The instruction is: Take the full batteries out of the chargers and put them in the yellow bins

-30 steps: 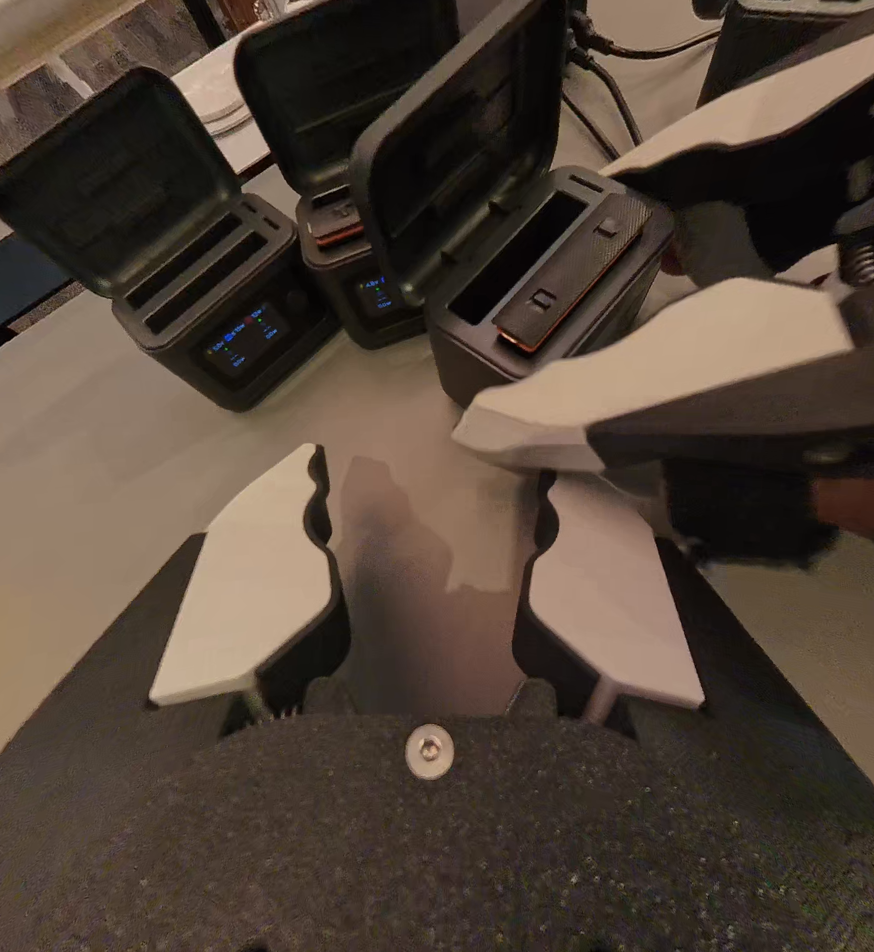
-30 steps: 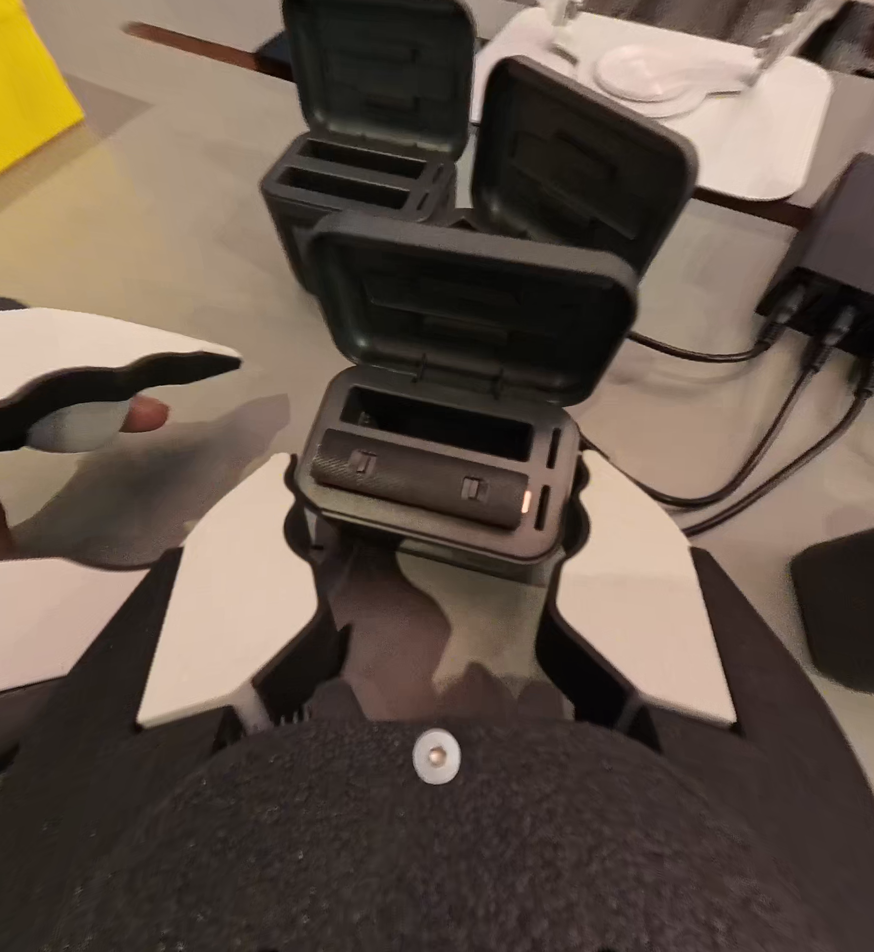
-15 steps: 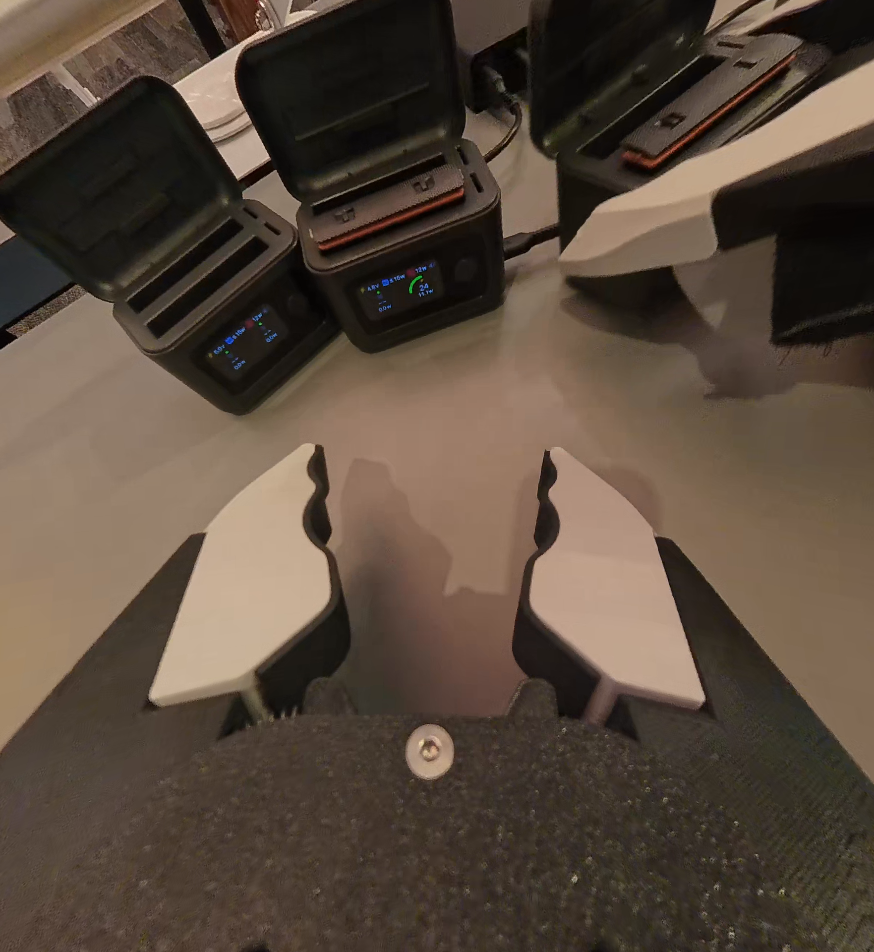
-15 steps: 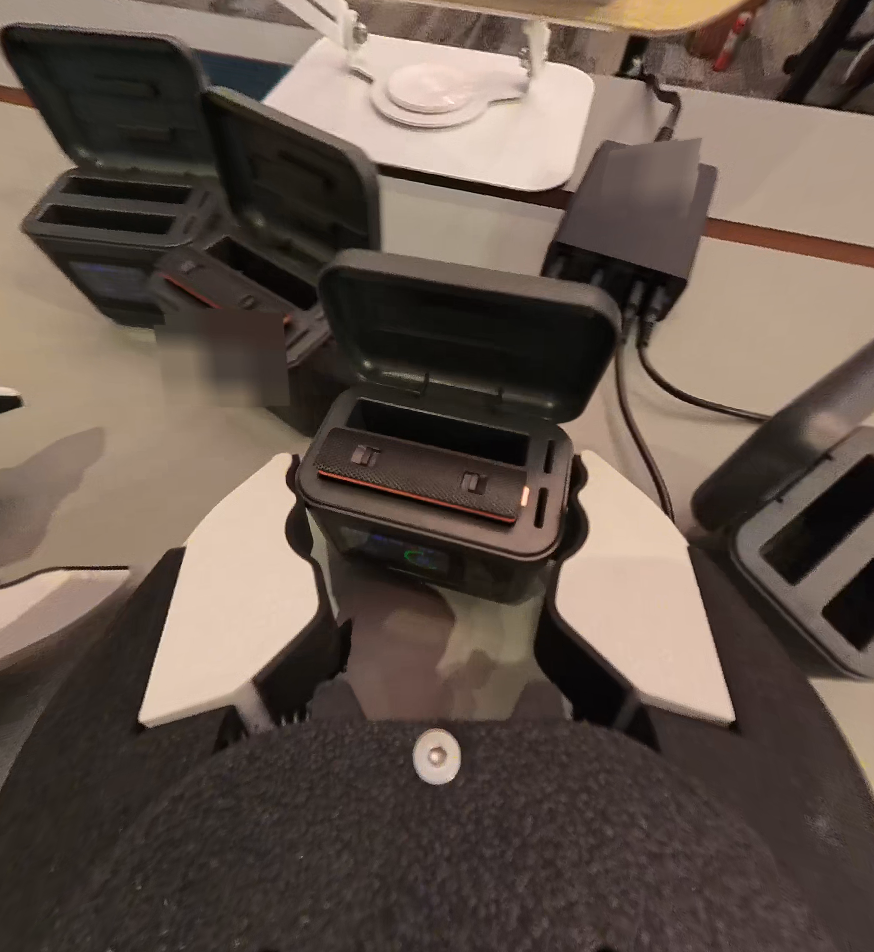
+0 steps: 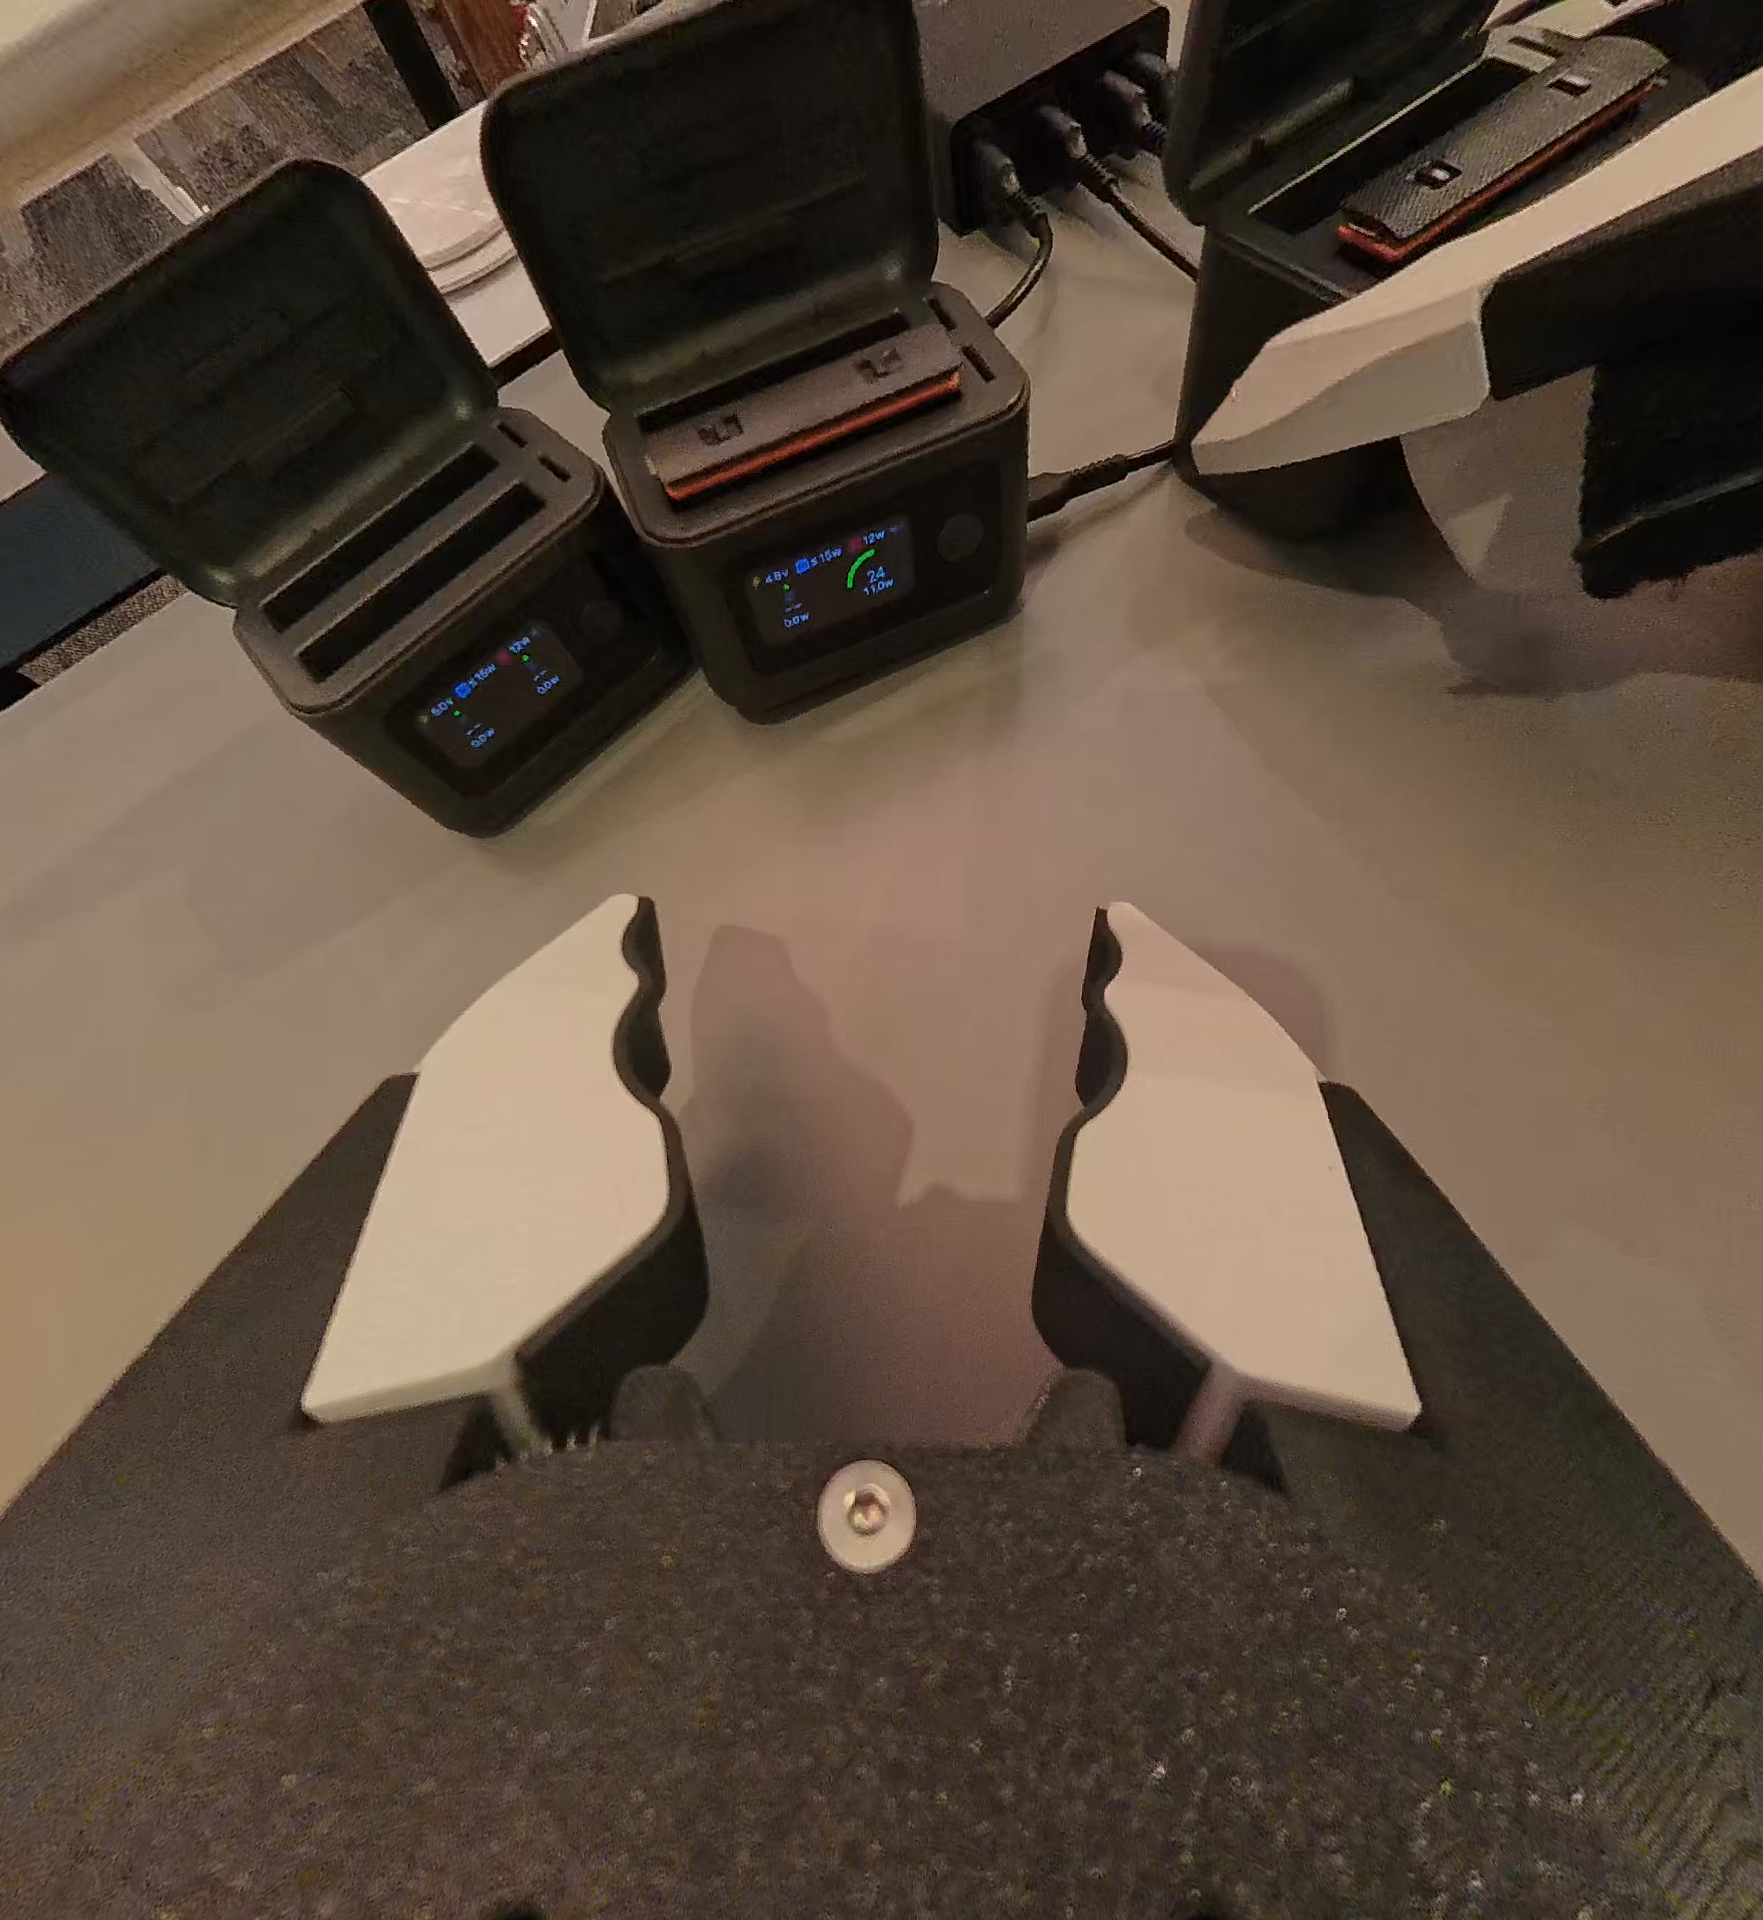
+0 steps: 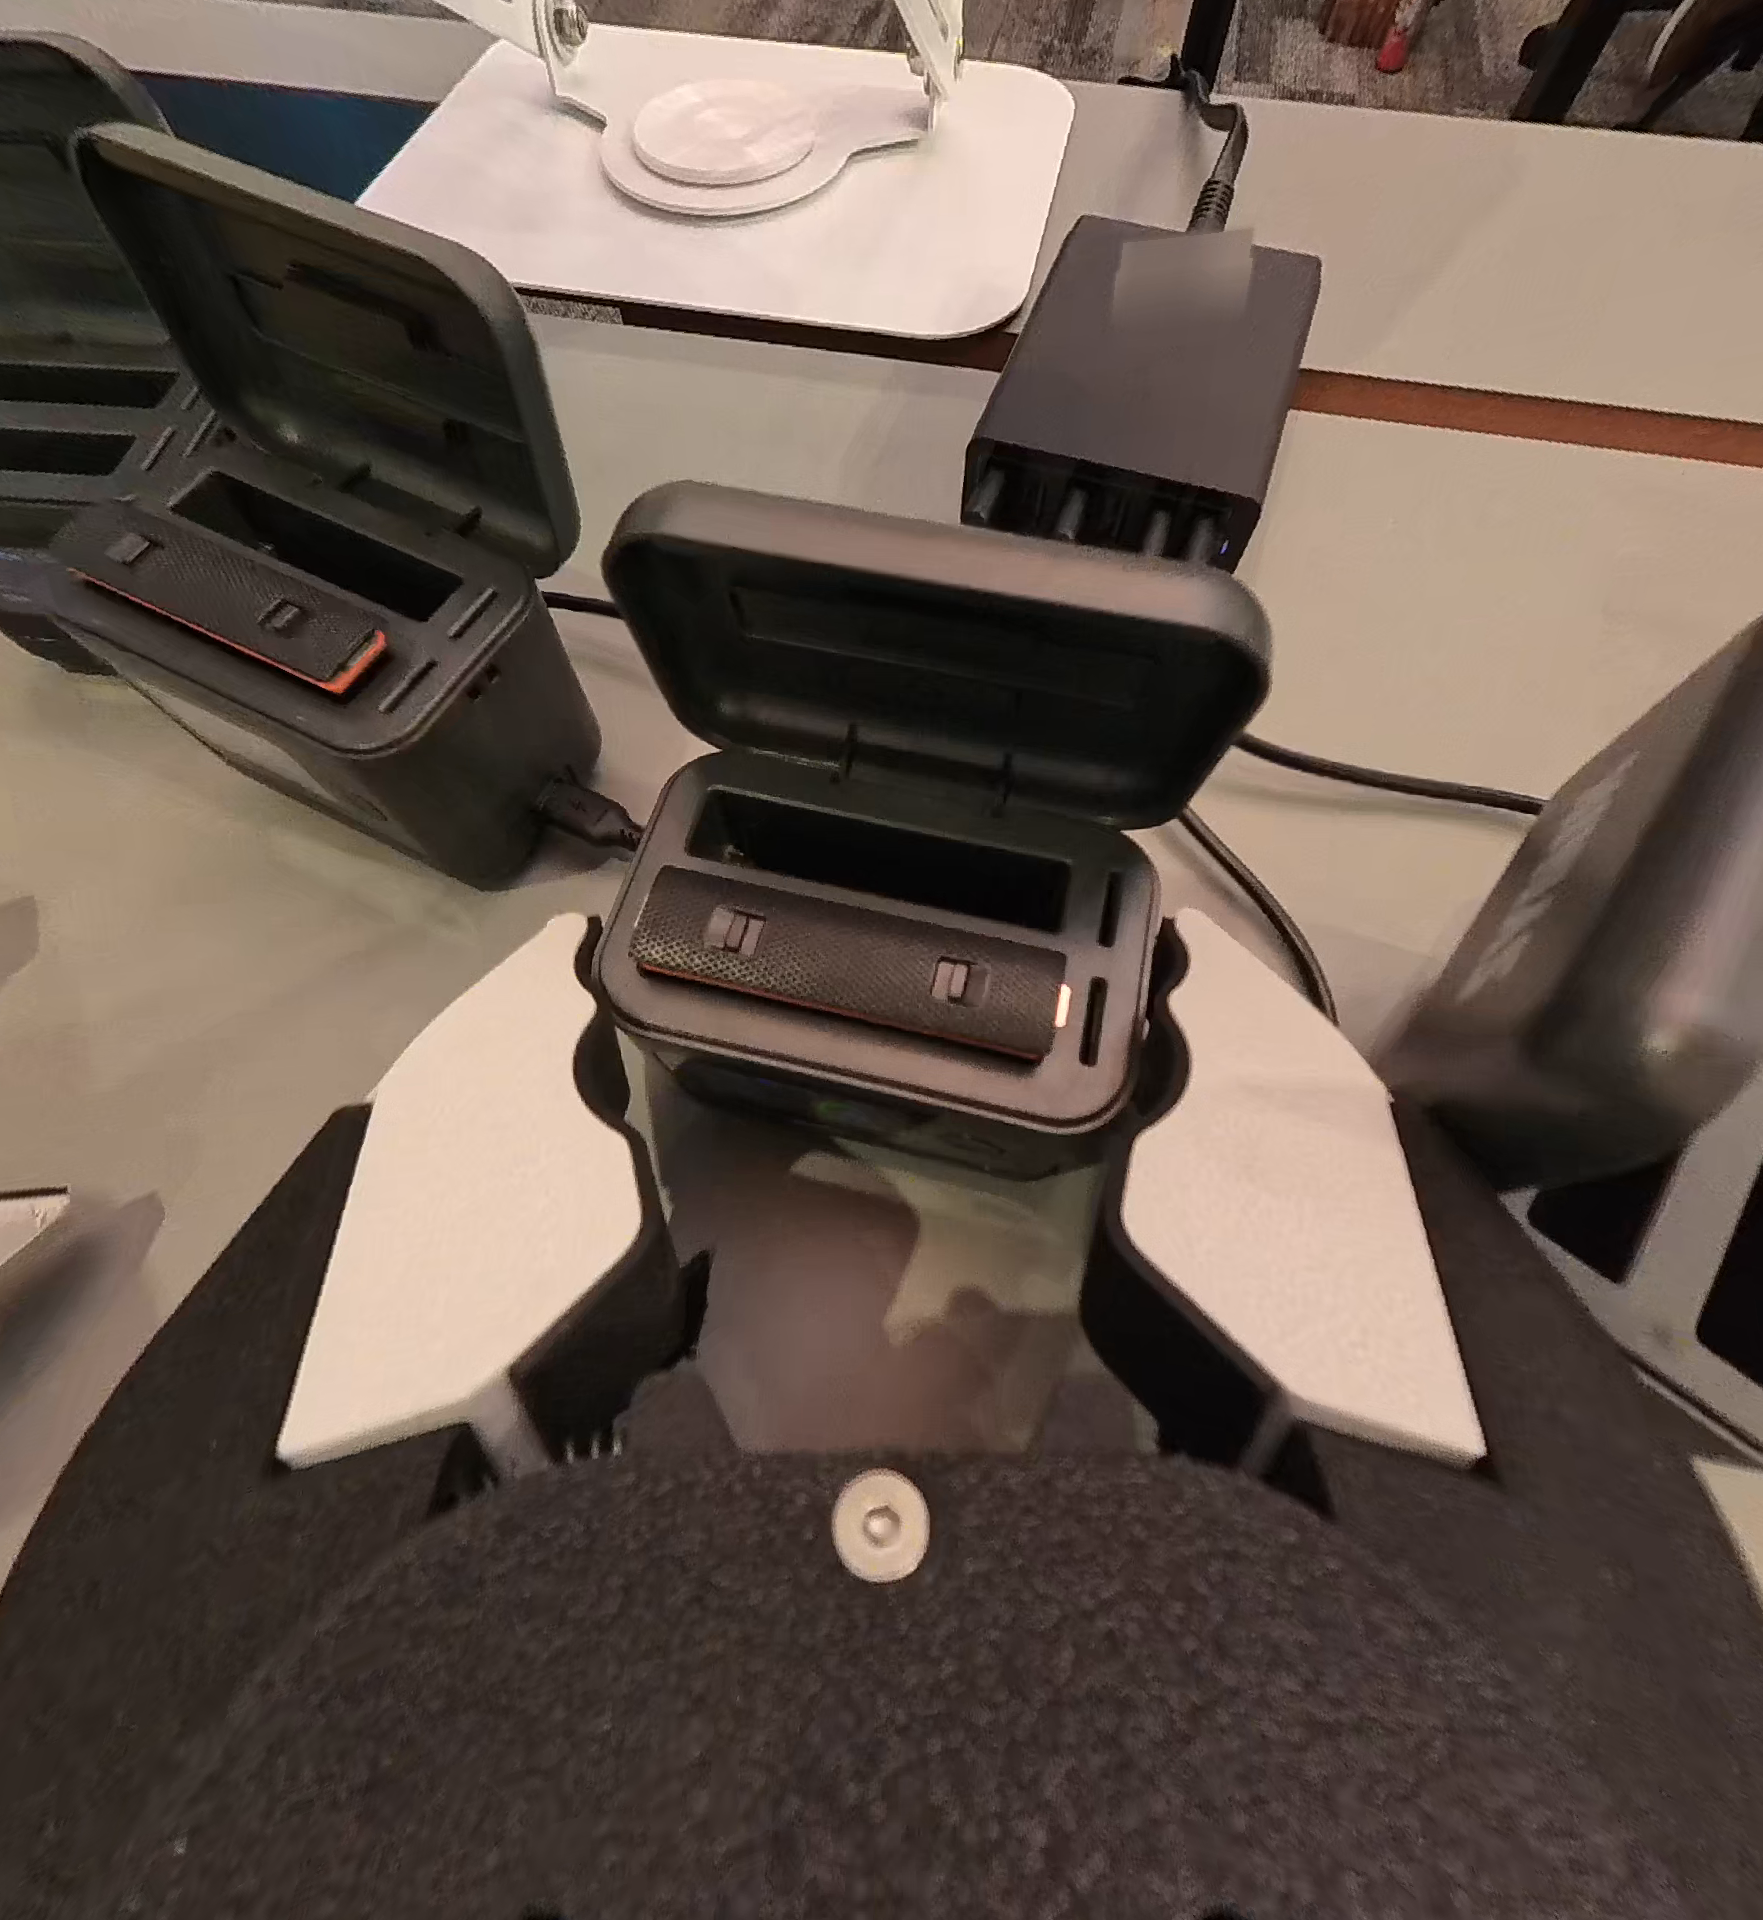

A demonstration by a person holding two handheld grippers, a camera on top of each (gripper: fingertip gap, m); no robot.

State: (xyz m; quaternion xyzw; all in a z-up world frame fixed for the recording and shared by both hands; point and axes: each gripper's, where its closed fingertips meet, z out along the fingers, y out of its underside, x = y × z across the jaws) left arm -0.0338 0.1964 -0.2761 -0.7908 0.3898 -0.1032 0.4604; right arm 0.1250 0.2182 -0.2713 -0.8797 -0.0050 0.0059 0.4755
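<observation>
Though lid up, black charger (image 6: 877, 997) w/ orange-edged battery (image 6: 846, 961).

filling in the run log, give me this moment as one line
right tongs: shut on charger, lid open | battery: in front slot | left tongs: open, empty, above table

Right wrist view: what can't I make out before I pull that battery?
- Held charger: its front screen is mostly hidden under its top rim, so charge level is unreadable.
- Battery: only the top shows; the rest sits in its slot.
- Yellow bins: in neither view.
- Charger at the right: blurred and cut off by the edge.
- Right gripper, left wrist view: lower finger hidden.
</observation>
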